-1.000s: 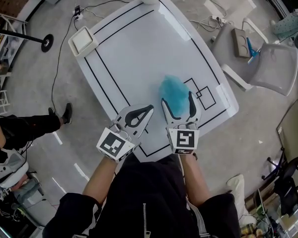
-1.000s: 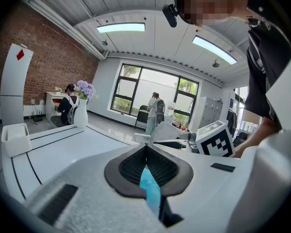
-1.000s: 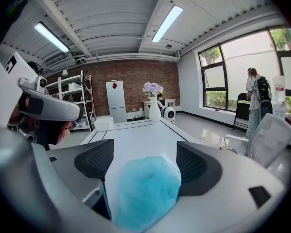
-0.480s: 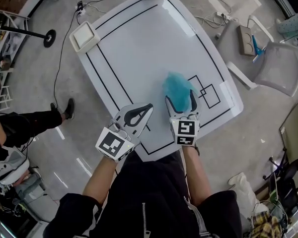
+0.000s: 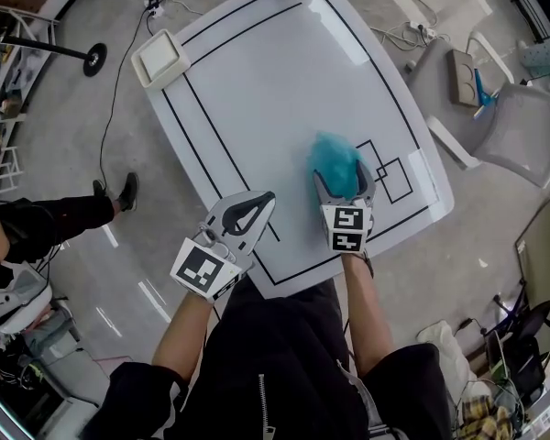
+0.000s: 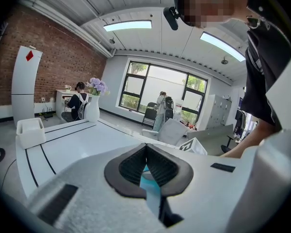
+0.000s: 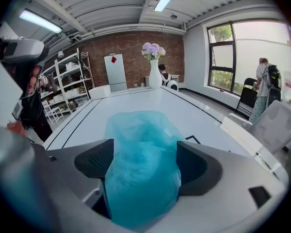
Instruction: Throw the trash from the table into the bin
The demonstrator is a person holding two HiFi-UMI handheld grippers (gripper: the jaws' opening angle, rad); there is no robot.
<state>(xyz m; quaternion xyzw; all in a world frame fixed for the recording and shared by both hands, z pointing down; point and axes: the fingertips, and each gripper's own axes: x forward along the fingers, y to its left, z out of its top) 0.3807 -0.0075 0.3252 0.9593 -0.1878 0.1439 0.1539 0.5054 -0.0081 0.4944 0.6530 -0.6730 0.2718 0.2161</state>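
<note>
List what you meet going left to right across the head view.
Round black stand base → white bin → left gripper → blue plastic bag → grey chair.

Grey chair [image 5: 522, 136] on floor at right; seat beside it carries brown box [image 5: 460, 65] and blue item [image 5: 479, 88]. Round black stand base [image 5: 95, 60] upper left. Seated person's legs [image 5: 55, 220] at left edge. White vase [image 7: 154, 79], purple flowers, before brick wall [image 7: 131, 47]. Shelf rack [image 7: 63, 92] left of wall. Person with backpack [image 7: 267, 79] by window [image 7: 252, 52].
</note>
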